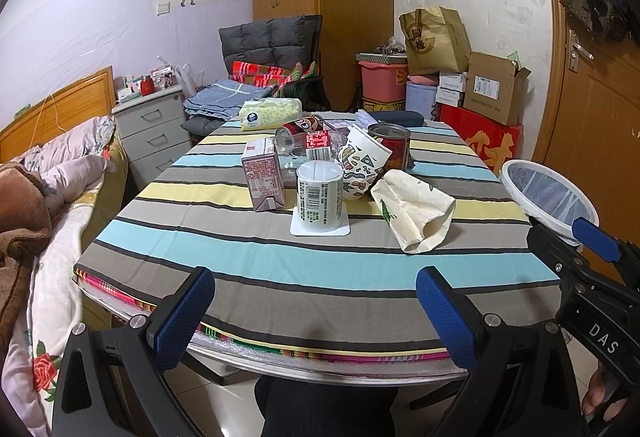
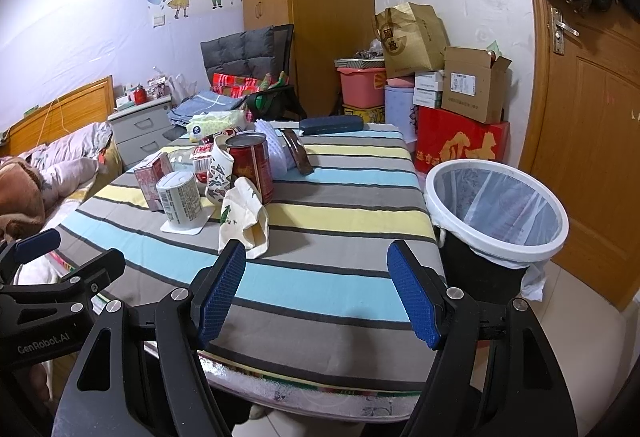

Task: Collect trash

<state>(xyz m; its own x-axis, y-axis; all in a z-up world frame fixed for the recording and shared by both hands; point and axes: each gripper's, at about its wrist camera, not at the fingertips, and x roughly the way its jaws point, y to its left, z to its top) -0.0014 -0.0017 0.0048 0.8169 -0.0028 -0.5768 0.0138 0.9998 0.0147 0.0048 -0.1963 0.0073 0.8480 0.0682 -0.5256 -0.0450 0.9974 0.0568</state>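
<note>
Trash sits in a cluster on the striped table (image 1: pixel 280 261): a white upturned cup (image 1: pixel 319 199), a pink carton (image 1: pixel 262 179), a patterned paper cup (image 1: pixel 362 167), a red can (image 1: pixel 390 147) and a crumpled cream paper bag (image 1: pixel 414 211). The bag (image 2: pixel 244 217), red can (image 2: pixel 250 165) and white cup (image 2: pixel 180 201) also show in the right wrist view. A white-lined trash bin (image 2: pixel 496 213) stands right of the table. My left gripper (image 1: pixel 316 293) is open and empty over the near edge. My right gripper (image 2: pixel 316 277) is open and empty, just short of the bag.
A tissue pack (image 1: pixel 270 111) and dark case (image 2: pixel 330 125) lie at the table's far end. A bed (image 1: pixel 52 197) runs along the left. Boxes (image 1: pixel 480 109) and a door (image 2: pixel 592 117) are at the back right. A chair (image 1: pixel 272 49) stands behind the table.
</note>
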